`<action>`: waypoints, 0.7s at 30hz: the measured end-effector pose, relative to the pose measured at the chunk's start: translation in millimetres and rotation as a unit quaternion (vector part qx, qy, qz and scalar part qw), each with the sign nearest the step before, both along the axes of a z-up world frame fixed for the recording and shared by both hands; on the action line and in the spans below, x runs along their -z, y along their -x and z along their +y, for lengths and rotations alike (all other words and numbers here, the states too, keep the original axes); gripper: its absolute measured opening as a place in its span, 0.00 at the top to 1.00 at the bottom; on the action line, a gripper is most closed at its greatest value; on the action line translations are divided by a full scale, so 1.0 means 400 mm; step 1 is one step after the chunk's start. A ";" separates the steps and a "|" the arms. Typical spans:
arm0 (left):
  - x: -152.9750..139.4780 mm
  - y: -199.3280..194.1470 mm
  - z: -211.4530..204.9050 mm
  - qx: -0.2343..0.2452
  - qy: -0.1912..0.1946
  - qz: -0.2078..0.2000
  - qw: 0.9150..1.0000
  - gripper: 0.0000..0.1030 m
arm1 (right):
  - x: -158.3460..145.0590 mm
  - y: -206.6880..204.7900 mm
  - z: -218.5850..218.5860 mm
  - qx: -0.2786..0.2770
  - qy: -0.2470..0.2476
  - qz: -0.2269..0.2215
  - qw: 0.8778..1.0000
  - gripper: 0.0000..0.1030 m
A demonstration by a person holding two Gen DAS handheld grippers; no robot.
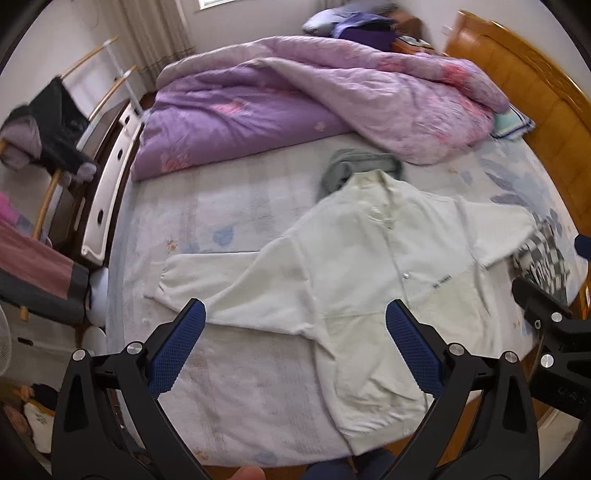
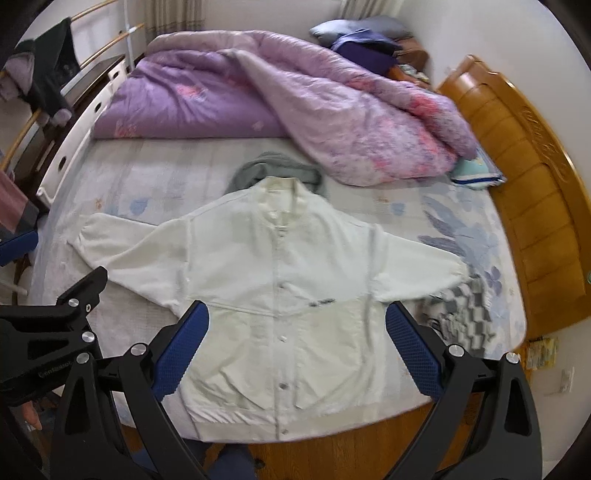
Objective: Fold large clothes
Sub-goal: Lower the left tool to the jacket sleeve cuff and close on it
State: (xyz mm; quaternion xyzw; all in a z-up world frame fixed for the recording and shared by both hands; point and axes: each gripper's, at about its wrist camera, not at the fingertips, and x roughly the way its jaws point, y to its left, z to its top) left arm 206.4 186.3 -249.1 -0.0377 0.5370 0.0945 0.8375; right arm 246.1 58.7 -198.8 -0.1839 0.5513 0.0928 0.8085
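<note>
Bed point(image 2: 155, 184), white jacket point(image 2: 280, 266) spread flat, buttoned

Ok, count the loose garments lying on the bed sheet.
3: white jacket spread flat at the near edge; grey garment bunched behind its collar; checkered cloth by its right sleeve. Others may hide under the quilt.

Soft, even daylight enters from a window point(image 1: 210, 3) at the upper left of the left wrist view. Shadows are faint. Fisheye bending darkens corners; slight blur softens both views.

A home bedroom: a bed point(image 2: 461, 221) with wooden headboard point(image 2: 535, 206), rumpled purple quilt point(image 2: 295, 103), pillows point(image 2: 476, 173).
</note>
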 end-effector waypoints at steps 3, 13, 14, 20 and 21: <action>0.074 -0.013 0.109 -0.023 0.048 0.011 0.999 0.05 | 0.081 -0.042 0.076 -0.008 0.001 0.018 1.000 0.10; 0.533 0.072 0.610 -0.260 0.185 0.084 0.944 0.05 | 0.415 -0.142 0.272 -0.044 -0.005 0.089 0.995 0.10; 0.571 0.092 0.662 -0.291 0.197 0.076 0.933 0.05 | 0.439 -0.150 0.282 -0.042 -0.013 0.093 0.995 0.10; 0.739 0.148 0.903 -0.412 0.221 0.027 0.883 0.06 | 0.611 -0.189 0.325 -0.043 -0.032 0.133 0.990 0.10; 0.768 0.138 0.935 -0.419 0.227 0.025 0.879 0.10 | 0.640 -0.195 0.328 -0.047 -0.042 0.142 0.988 0.10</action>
